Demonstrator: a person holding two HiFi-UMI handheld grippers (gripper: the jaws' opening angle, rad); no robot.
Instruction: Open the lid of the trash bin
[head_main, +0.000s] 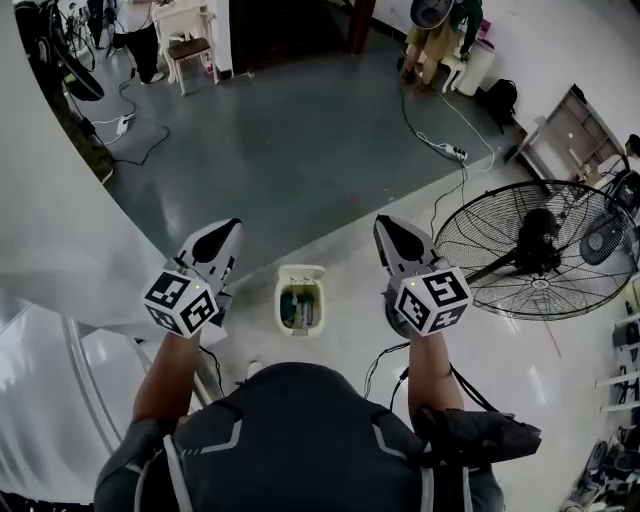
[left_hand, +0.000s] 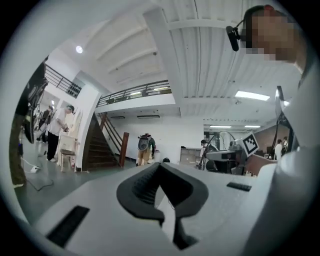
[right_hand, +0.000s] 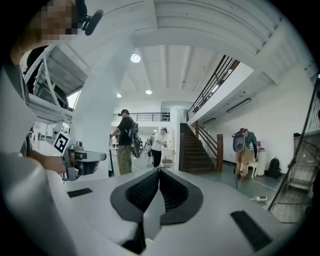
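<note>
Down on the pale floor at the person's feet sits the small cream plastic trash bin (head_main: 300, 300), and from above I can see straight into it, with something greenish inside. A cream flap at the bin's far edge looks like the lid standing up, so I'd judge the opening done, or very nearly.

Neither tool touches the bin. The left gripper (head_main: 226, 232) hangs above and to the bin's left, and the right gripper (head_main: 386, 226) above and to its right. Each gripper's jaws are pressed tip to tip with nothing between them.

Right of the bin lies a large black wire floor fan (head_main: 535, 250), near but apart from it. Beyond the bin, a white power strip (head_main: 455, 152) trails its cable across the grey floor. A black cable (head_main: 213, 365) runs just left of the bin. Nothing blocks the bin from above.
</note>
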